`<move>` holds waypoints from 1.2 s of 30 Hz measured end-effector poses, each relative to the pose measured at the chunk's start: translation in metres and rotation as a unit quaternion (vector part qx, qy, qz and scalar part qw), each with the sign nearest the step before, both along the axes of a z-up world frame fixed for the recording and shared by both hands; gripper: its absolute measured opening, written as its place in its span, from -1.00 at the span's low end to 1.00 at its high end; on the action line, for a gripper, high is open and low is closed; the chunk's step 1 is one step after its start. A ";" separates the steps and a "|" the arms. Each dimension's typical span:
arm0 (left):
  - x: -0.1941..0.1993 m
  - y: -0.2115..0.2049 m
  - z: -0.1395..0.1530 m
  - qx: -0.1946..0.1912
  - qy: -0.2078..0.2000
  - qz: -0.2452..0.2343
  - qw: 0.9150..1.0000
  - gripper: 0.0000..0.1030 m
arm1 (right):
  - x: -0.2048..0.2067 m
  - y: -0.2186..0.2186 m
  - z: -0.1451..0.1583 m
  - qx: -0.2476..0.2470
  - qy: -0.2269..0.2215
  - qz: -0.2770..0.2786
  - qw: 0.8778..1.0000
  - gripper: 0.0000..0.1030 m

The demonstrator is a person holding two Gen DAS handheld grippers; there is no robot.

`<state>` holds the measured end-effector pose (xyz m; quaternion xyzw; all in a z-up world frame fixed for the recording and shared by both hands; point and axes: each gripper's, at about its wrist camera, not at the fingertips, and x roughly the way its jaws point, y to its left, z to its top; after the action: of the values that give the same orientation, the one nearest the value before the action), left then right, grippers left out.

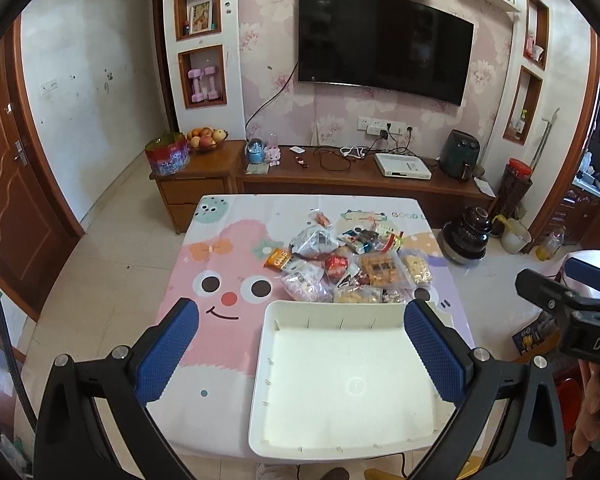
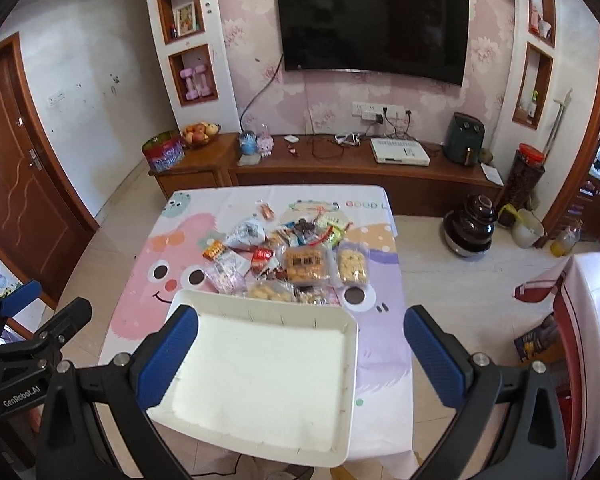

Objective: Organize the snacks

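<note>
Both tongs, left (image 1: pixel 300 344) and right (image 2: pixel 300 344), hover spread apart, gripping nothing. The snacks (image 1: pixel 340 264) sit heaped mid-counter (image 1: pixel 220 248), just beyond the white tray (image 1: pixel 340 380) at the near edge.

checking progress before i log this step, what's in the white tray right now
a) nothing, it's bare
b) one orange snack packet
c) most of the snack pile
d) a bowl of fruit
a: the white tray shows only its bare bottom in both wrist views, while the snack pile lies on the tablecloth beyond the tray's far rim.
</note>
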<state>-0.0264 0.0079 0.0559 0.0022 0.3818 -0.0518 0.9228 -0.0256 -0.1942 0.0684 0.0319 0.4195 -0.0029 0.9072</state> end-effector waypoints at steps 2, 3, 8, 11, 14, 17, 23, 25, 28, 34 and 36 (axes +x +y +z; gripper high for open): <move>0.005 0.001 0.002 -0.006 0.007 -0.001 1.000 0.98 | 0.002 0.003 0.002 -0.003 -0.002 0.002 1.000 1.00; 0.008 0.002 0.004 -0.010 0.012 -0.003 1.000 0.98 | 0.003 0.005 0.004 -0.004 -0.003 0.002 1.000 1.00; 0.031 0.003 0.011 -0.004 0.025 -0.020 0.999 0.98 | 0.006 0.007 0.007 -0.007 -0.002 -0.003 1.000 1.00; 0.044 0.003 0.014 -0.002 0.026 -0.026 0.999 0.98 | 0.012 0.005 0.013 -0.007 -0.003 -0.014 1.000 1.00; 0.062 0.004 0.019 -0.001 0.031 -0.035 0.999 0.98 | 0.020 0.000 0.017 0.008 -0.001 -0.026 1.000 1.00; 0.083 0.005 0.022 -0.003 0.034 -0.055 0.998 0.98 | 0.032 -0.003 0.022 0.011 0.003 -0.043 0.999 1.00; 0.122 0.001 0.026 0.015 0.026 -0.080 0.996 0.98 | 0.058 0.002 0.026 0.001 0.008 -0.062 0.998 1.00; 0.138 -0.002 0.025 0.022 0.023 -0.091 0.995 0.98 | 0.067 0.004 0.024 0.003 0.013 -0.065 0.998 1.00; 0.161 -0.006 0.021 0.027 0.023 -0.109 0.993 0.98 | 0.084 0.005 0.020 0.008 0.023 -0.076 0.997 1.00; 0.222 -0.010 -0.006 0.043 0.040 -0.125 0.990 0.98 | 0.127 0.000 -0.002 0.016 0.053 -0.098 0.994 0.99; 0.242 -0.011 -0.021 0.053 0.049 -0.127 0.989 0.98 | 0.142 -0.003 -0.013 0.018 0.064 -0.100 0.993 0.99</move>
<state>0.2160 -0.0032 0.0349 0.0971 0.4257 -0.1479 0.8874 0.1160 -0.1970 0.0559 0.0900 0.4712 -0.0878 0.8730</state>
